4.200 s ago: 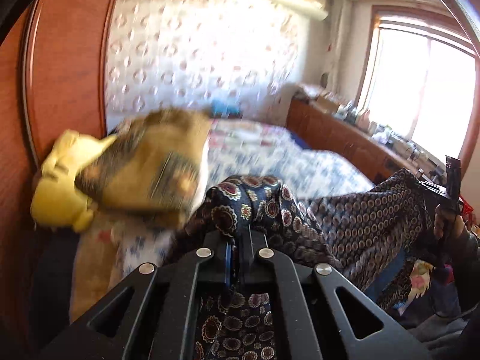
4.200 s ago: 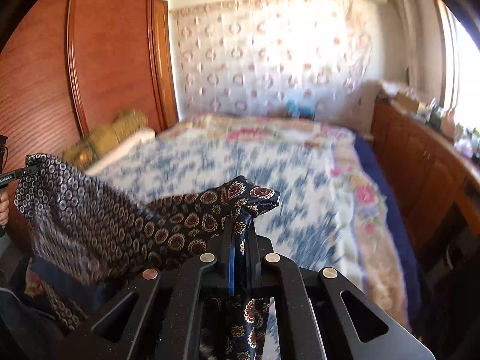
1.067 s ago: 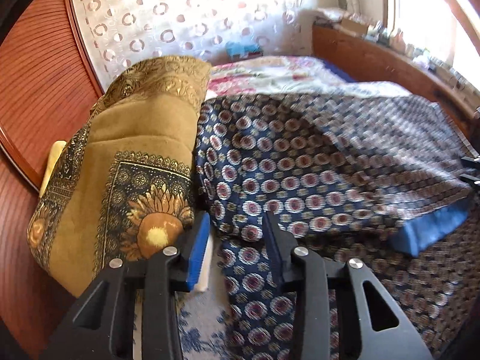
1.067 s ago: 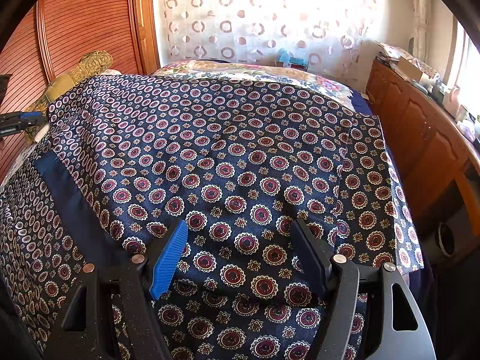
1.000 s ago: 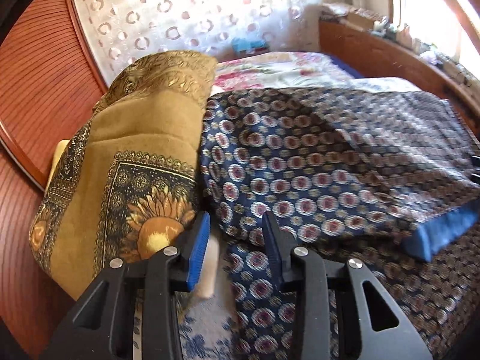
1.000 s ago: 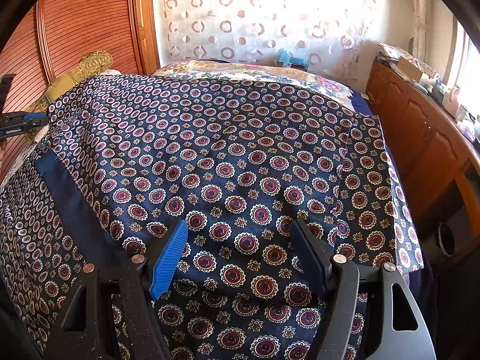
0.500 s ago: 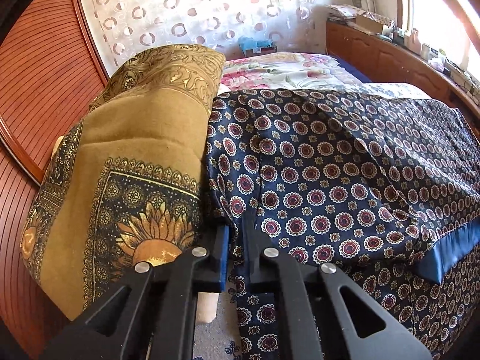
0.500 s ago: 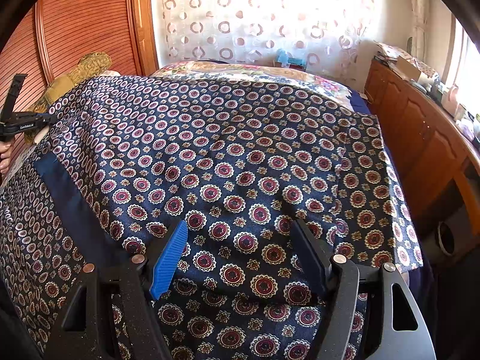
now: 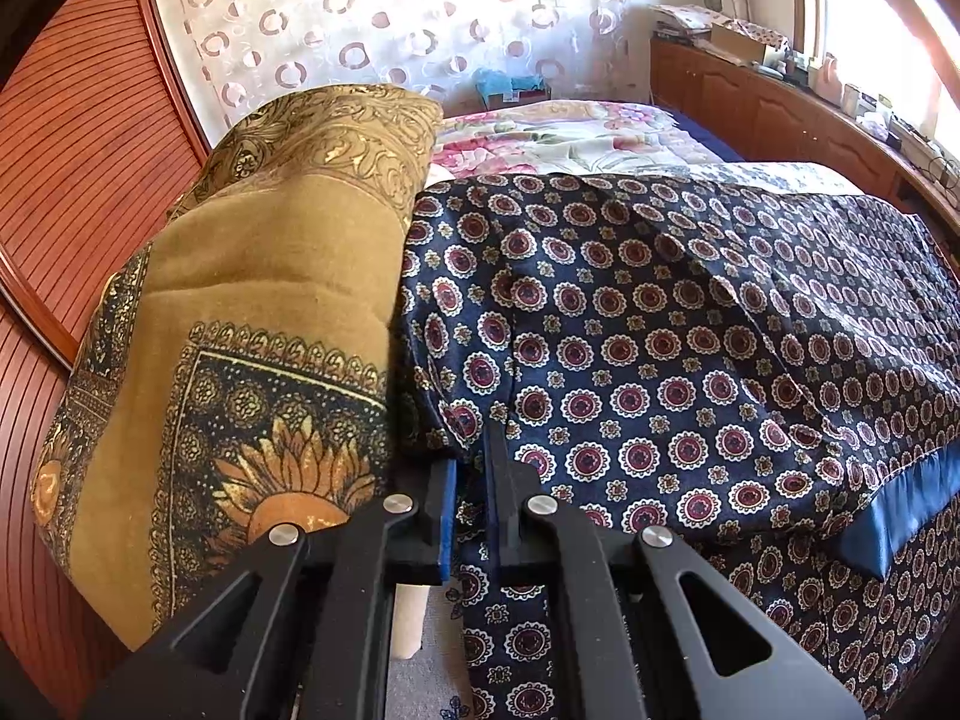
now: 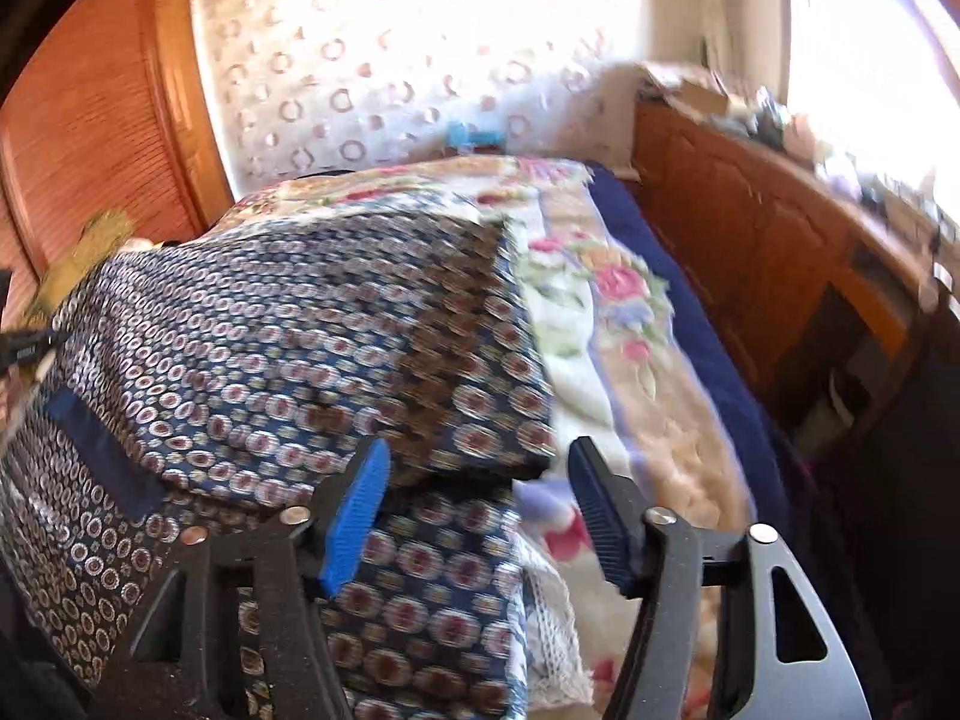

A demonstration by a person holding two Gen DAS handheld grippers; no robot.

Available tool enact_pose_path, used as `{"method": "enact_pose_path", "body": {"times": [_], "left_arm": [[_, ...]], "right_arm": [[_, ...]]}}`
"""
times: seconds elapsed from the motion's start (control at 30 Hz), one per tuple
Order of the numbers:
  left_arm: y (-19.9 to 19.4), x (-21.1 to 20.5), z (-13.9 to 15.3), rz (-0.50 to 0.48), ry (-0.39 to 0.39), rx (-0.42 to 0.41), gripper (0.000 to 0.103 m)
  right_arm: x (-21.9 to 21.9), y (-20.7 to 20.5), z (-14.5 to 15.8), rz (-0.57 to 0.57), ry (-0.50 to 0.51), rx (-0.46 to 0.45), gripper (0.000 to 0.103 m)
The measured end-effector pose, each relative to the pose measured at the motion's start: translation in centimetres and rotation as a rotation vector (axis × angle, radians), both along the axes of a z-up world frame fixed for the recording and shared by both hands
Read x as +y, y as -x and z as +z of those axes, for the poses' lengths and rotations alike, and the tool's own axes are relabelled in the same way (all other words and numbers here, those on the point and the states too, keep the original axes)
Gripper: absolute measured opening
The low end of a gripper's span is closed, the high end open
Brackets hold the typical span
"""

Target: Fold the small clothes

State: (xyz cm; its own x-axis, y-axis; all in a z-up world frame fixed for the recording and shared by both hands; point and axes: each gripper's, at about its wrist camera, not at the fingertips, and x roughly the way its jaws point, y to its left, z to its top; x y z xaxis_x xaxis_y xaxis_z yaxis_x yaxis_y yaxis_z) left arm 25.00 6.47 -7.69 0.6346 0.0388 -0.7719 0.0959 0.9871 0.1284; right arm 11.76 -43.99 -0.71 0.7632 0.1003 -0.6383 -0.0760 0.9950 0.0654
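Observation:
A navy garment (image 9: 630, 348) with red and white medallions and a plain blue band (image 9: 894, 516) lies folded over itself on the bed. My left gripper (image 9: 474, 480) is shut on the garment's near left corner, with the cloth pinched between the pads. In the blurred right wrist view the same garment (image 10: 288, 324) fills the left half. My right gripper (image 10: 477, 480) hovers at its near right corner. Its jaws are closing, the folded corner lies between them, and neither pad presses on it. The left gripper (image 10: 24, 348) shows at that view's far left edge.
An ochre blanket (image 9: 252, 312) with a sunflower print is piled against the garment's left side. A floral bedspread (image 10: 606, 312) lies bare to the right of the garment. A wooden cabinet (image 10: 750, 228) runs along the right, a wooden wardrobe (image 9: 78, 168) along the left.
My left gripper has shut on the garment's left corner. The right gripper has swung right from the cloth's middle to its right corner, rolled a little, and its jaws have narrowed.

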Motion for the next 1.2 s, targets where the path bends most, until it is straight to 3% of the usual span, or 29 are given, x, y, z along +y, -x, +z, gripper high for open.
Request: {"method": "enact_pose_path", "body": {"times": [0.27,0.33,0.4,0.5,0.8,1.2], "left_arm": [[0.8,-0.8,1.3,-0.037,0.021,-0.030,0.002],[1.2,-0.9,2.0,-0.044,0.030,-0.049,0.002],[1.7,-1.1,2.9,-0.055,0.036,-0.073,0.002],[2.4,-1.4,4.5,-0.073,0.054,-0.110,0.002],[6.2,-2.5,8.6,-0.149,0.108,-0.196,0.001],[12.1,-0.1,10.7,-0.167,0.183,-0.249,0.001]], "right_arm": [[-0.2,-2.5,-1.2,-0.009,-0.011,0.054,0.050],[-0.6,-3.0,-1.2,-0.010,-0.021,0.058,0.040],[-0.4,-3.2,-1.1,0.003,-0.023,0.052,0.017],[-0.1,-2.7,-0.6,0.036,-0.010,0.030,0.005],[1.6,-0.1,2.9,0.109,-0.008,-0.079,0.001],[0.7,6.2,7.6,0.134,-0.017,-0.202,0.001]]}}
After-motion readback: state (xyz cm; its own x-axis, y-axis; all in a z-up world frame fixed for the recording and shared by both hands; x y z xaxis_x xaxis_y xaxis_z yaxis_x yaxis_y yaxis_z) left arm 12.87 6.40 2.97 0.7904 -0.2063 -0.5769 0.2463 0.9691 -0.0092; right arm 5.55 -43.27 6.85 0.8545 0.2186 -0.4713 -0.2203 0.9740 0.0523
